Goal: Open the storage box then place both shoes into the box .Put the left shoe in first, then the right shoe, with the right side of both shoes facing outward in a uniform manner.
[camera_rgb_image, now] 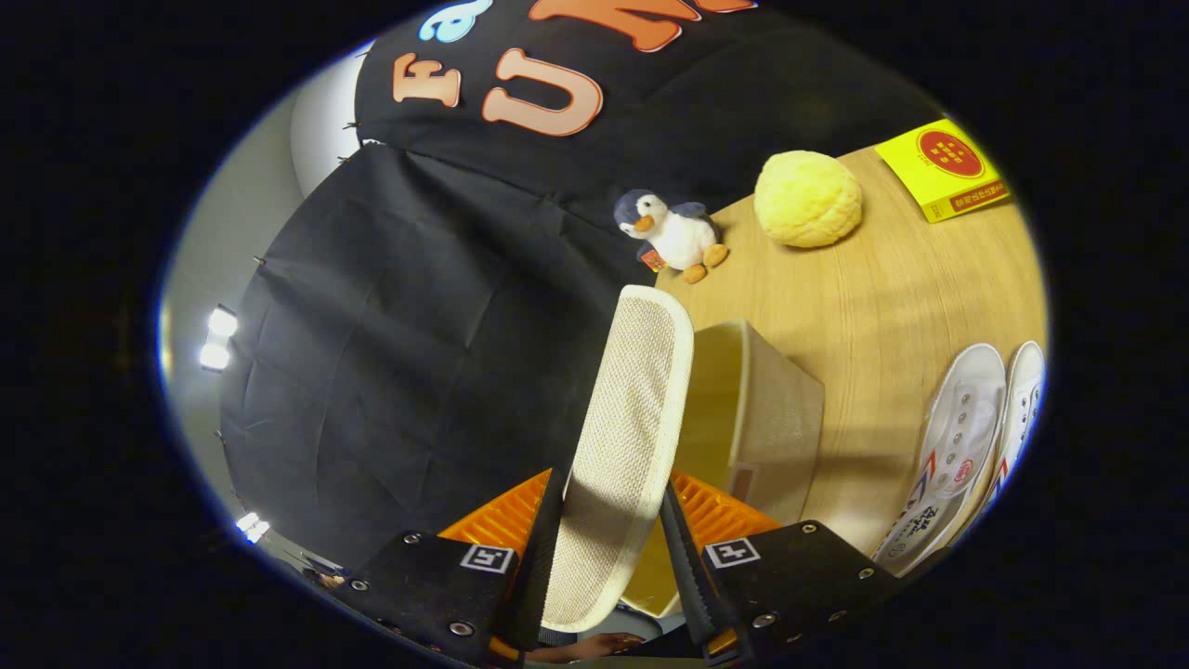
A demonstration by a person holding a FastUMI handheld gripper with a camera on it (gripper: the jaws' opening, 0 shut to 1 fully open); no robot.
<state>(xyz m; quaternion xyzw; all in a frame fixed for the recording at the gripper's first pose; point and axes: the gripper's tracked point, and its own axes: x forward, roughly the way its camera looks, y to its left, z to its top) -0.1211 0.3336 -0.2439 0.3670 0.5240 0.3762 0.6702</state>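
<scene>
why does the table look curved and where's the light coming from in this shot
Gripper view: fisheye distortion bows the wooden table and its grain. Bright lamps glare beyond the black cloth wall, to one side. The box lid, clamped in the claw, is sharp, and casts a shadow across the storage box. The white shoes stay evenly lit.

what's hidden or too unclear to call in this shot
- Storage box interior: the lid, raised and clamped between the gripper fingers, hides most of it in the gripper view.
- Shoes: heels run out past the rim of the view; the farther one sits mostly behind the nearer, so left and right are hard to tell.
- Yellow carton print: too small.
- Penguin toy tag: too small.
</scene>
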